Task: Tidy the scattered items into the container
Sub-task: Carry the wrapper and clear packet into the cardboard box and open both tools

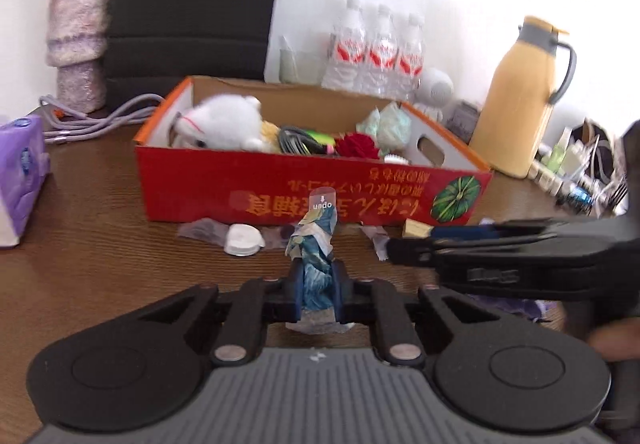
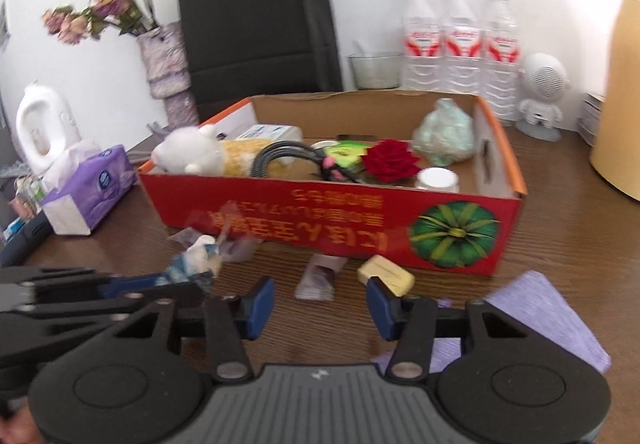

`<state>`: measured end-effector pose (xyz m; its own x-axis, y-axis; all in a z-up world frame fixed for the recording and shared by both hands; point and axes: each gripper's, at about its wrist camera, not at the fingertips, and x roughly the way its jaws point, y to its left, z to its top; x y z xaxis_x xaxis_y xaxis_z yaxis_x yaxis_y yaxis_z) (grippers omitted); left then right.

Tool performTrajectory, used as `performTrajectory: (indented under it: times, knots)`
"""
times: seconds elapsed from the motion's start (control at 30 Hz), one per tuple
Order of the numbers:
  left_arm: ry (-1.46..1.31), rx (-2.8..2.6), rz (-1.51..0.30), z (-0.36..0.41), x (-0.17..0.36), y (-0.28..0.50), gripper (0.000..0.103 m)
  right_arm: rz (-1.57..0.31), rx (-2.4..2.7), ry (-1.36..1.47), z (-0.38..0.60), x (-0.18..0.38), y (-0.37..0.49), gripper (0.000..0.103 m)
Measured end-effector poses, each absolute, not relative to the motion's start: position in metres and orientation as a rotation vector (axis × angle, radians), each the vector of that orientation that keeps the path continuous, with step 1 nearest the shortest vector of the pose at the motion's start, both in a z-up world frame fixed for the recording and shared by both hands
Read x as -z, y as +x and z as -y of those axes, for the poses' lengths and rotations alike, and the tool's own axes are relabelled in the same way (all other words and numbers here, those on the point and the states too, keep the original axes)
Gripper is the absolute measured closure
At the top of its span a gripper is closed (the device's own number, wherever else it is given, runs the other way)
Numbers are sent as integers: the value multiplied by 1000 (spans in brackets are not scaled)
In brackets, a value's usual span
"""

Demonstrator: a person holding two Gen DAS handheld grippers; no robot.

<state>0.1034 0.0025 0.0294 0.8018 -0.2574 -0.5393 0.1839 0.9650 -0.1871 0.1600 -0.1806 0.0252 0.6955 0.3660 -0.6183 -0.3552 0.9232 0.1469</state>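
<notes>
A red cardboard box (image 1: 280,184) (image 2: 280,212) stands on the wooden table and holds a white plush toy (image 1: 224,122), cables, a red rose (image 2: 390,160) and a green bag. My left gripper (image 1: 318,284) is shut on a blue and white crumpled packet (image 1: 316,248), also seen from the right wrist (image 2: 192,264), in front of the box. My right gripper (image 2: 320,304) is open and empty, above a small purplish sachet (image 2: 320,276) and beside a yellow block (image 2: 386,272). It shows side-on in the left wrist view (image 1: 404,250).
A white round pad (image 1: 244,240) and clear wrappers lie before the box. A purple tissue pack (image 2: 88,192), a flower vase (image 2: 164,60), water bottles (image 2: 460,32), a yellow thermos (image 1: 516,96) and a purple cloth (image 2: 544,316) surround it.
</notes>
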Motion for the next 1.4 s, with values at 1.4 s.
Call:
performTrajectory:
  times: [1.4]
  knots:
    - [-19,61,-162,15,-89,-113,88,-113,-252,-73,176,-90,-113,81]
